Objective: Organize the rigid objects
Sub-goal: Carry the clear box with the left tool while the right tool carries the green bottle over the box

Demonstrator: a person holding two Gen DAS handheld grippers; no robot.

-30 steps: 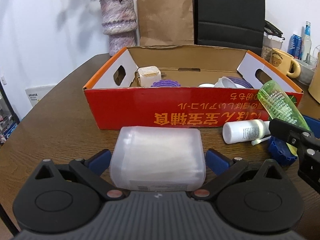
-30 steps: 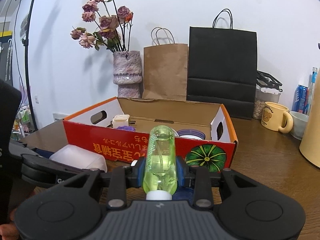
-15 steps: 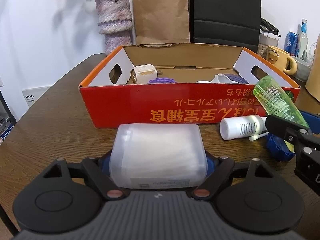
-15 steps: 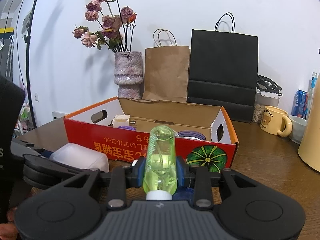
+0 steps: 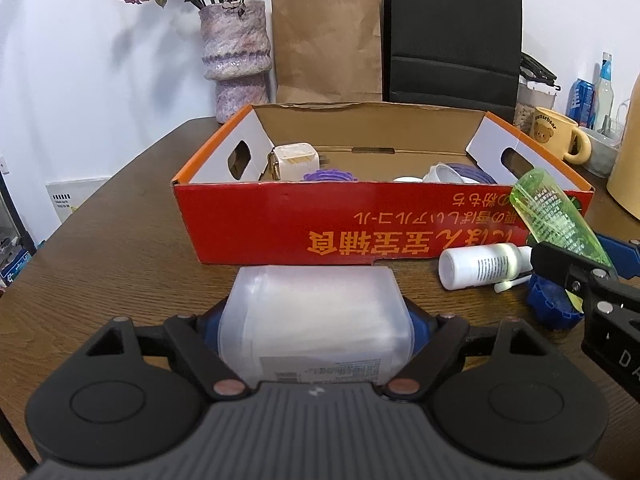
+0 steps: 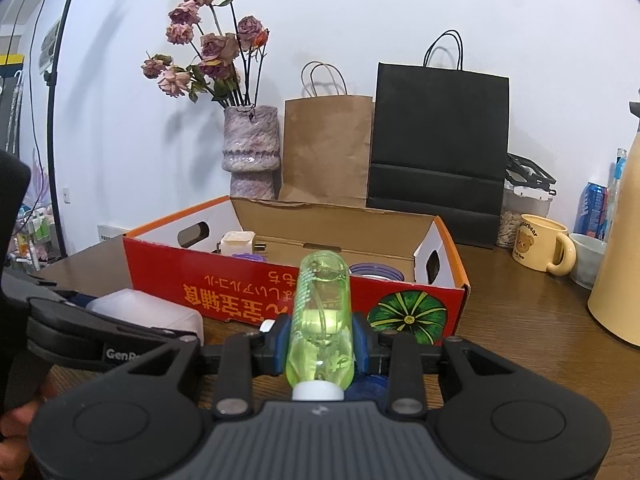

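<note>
White tub (image 5: 316, 320) sits on the table (image 5: 120, 248) just before the red box (image 5: 360, 220), pinched at both sides by the left gripper (image 5: 316, 322); its jaws have just been closing onto the tub. Green bottle (image 6: 320, 320) is clamped in the right gripper (image 6: 320, 338), base toward the box, cap toward the camera, held above a blue cap (image 5: 550, 306). A white bottle (image 5: 480, 266) lies on the table beside it.

Step in hand, as judged: both items gripped, neither yet boxed. Next move calls for lifting each clear of the box's near wall and lowering it into free floor; the box already holds several small items.

Table is dark wood. Behind the box stand a vase (image 6: 250, 148), two paper bags and a mug (image 6: 540, 248), against a white wall
</note>
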